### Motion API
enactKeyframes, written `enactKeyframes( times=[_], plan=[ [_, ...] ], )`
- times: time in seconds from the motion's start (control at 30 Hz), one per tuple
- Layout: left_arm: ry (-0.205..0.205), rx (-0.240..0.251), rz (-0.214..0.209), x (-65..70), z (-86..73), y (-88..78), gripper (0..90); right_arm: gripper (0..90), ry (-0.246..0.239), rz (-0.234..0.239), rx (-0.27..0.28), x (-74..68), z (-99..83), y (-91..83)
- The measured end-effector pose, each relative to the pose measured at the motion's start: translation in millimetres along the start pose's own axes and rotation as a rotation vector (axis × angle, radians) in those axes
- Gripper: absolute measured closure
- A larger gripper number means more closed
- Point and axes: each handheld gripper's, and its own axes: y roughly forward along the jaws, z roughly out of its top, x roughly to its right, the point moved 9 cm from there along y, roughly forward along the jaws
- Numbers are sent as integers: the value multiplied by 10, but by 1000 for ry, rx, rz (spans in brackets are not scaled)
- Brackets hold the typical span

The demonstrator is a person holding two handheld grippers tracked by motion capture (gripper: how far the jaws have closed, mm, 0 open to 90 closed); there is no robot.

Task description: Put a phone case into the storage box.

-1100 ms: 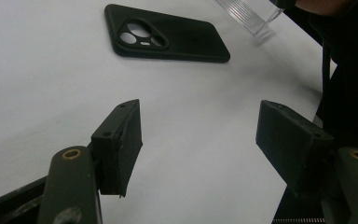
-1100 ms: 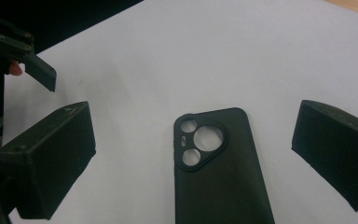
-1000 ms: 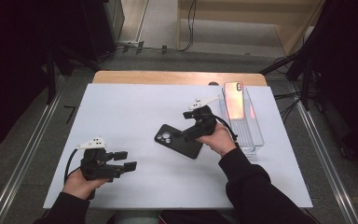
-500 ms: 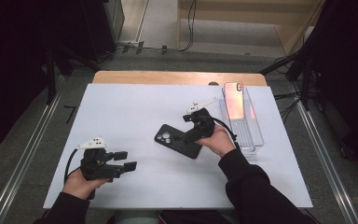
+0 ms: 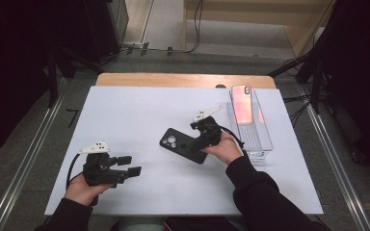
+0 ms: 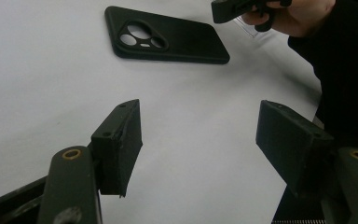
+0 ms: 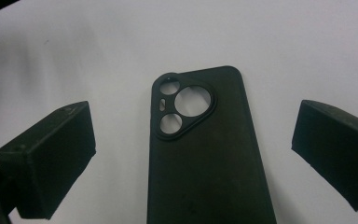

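Note:
A black phone case (image 5: 180,143) lies camera-cutout side up near the middle of the white table (image 5: 125,115). My right gripper (image 5: 196,143) hangs over the case's right end, open. In the right gripper view the case (image 7: 205,154) lies between the wide-apart jaws of that gripper (image 7: 193,126), with a gap on each side. My left gripper (image 5: 127,165) rests at the front left, open and empty, pointing right. In the left gripper view its own jaws (image 6: 200,126) stand apart over bare table, and the case (image 6: 168,37) and the right gripper (image 6: 233,7) lie farther off.
A clear plastic tray (image 5: 257,137) stands on the right of the table, just beyond the right hand. A pink phone (image 5: 243,103) lies in its far end. A wooden strip (image 5: 173,80) runs along the table's far edge.
The right gripper has crept slightly toward the near side and down over the case. The case and the left gripper have stayed where they were.

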Motion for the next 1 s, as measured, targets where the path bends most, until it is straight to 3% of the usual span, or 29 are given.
enactKeyframes(
  times=[0.37, 0.6, 1.0],
  plan=[
    [1, 0, -1, 0, 3, -2, 322, 0, -10, -6, -36, 15, -124, 100],
    [1, 1, -1, 1, 6, -3, 322, 0, -36, -39, -81, 46, -218, 172],
    [0, 2, -2, 2, 8, -5, 321, 0, -61, -55, -153, 42, -343, 273]
  ],
)
